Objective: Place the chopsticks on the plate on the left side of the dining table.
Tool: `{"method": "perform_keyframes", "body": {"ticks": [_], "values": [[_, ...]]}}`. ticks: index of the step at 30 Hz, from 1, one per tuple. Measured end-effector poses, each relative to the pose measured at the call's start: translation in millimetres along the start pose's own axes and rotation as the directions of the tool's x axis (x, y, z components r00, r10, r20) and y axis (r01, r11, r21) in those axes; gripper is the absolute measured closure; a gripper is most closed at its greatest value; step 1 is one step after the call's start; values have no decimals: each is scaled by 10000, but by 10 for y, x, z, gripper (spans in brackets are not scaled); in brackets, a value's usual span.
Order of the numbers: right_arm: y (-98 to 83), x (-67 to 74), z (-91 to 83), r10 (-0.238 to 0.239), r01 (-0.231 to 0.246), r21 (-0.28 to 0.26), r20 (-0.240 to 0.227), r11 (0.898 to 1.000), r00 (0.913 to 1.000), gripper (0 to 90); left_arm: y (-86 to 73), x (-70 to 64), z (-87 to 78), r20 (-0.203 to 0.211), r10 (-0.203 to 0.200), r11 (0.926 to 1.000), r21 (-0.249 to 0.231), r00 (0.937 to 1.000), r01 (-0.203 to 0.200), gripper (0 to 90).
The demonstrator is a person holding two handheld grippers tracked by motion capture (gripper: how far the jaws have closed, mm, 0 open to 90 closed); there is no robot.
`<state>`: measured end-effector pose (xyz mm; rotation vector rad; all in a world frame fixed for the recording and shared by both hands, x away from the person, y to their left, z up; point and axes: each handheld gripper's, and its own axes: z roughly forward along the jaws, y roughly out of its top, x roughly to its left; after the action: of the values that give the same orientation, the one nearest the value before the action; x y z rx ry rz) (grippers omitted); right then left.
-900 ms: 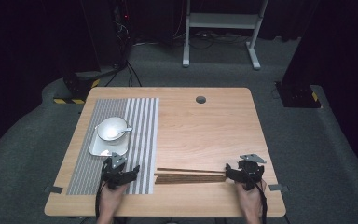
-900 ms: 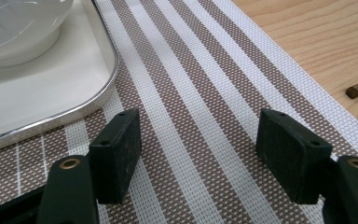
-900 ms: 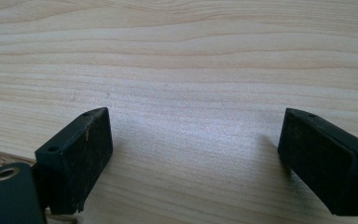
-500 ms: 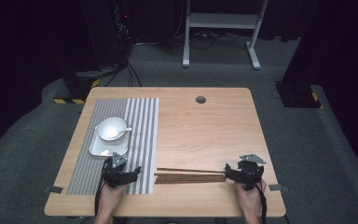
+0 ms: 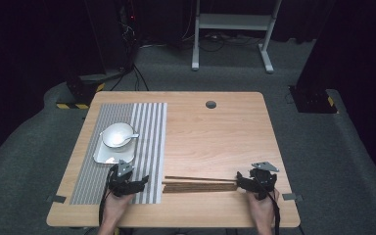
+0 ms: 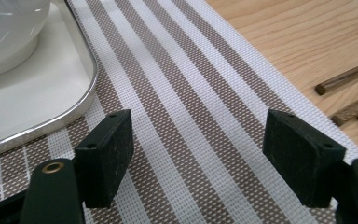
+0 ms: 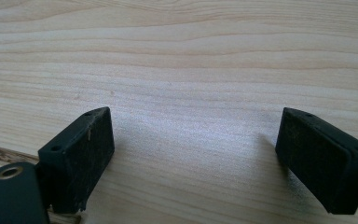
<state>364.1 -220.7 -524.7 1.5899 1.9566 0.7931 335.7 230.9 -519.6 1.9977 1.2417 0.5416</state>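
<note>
Several dark wooden chopsticks [image 5: 200, 185] lie in a bundle near the table's front edge, their left ends [image 6: 349, 95] just off the striped placemat [image 5: 147, 147]. My left gripper [image 5: 138, 185] rests on the placemat at its front, open, nothing between its pads [image 6: 198, 161]. A white bowl [image 5: 117, 134] with a spoon sits on a white square tray [image 5: 106, 155] behind it. My right gripper [image 5: 243, 182] sits at the chopsticks' right end, open over bare wood [image 7: 193, 156]; one chopstick [image 7: 0, 153] lies beside its left jaw.
The wooden table [image 5: 215, 137] has a round cable hole [image 5: 210, 104] at the back. Grey carpet surrounds it, with a white frame stand [image 5: 232, 29] and dark equipment behind.
</note>
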Motion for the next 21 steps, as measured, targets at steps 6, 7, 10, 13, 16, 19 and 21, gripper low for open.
{"method": "perform_keyframes", "body": {"ticks": [6,7,10,13,16,19,21], "values": [[0,-1,0,-12,12,-7,2,10000,10000,110,20,-20,-37,177,141,9999,-98,9997,-139,252],[0,0,0,-8,8,-8,-1,10000,10000,110,23,-22,-47,207,99,9999,-137,9997,-96,253],[-1,0,-1,-22,22,-16,-15,10000,10000,114,38,-30,-68,287,168,9997,-163,9994,-164,254],[-1,0,-1,-32,32,-19,-21,10000,10000,116,59,-46,-82,349,254,9995,-195,9991,-248,253],[-1,1,-2,-35,34,-23,-23,10000,10000,118,77,-60,-87,462,337,9992,-212,9984,-327,252],[-1,1,-2,-35,35,-24,-26,10000,10000,118,95,-82,-90,601,447,9989,-188,9972,-436,250],[-1,1,-2,-36,36,-25,-27,10000,10000,118,102,-88,-92,671,445,9989,-193,9967,-433,249]]}}
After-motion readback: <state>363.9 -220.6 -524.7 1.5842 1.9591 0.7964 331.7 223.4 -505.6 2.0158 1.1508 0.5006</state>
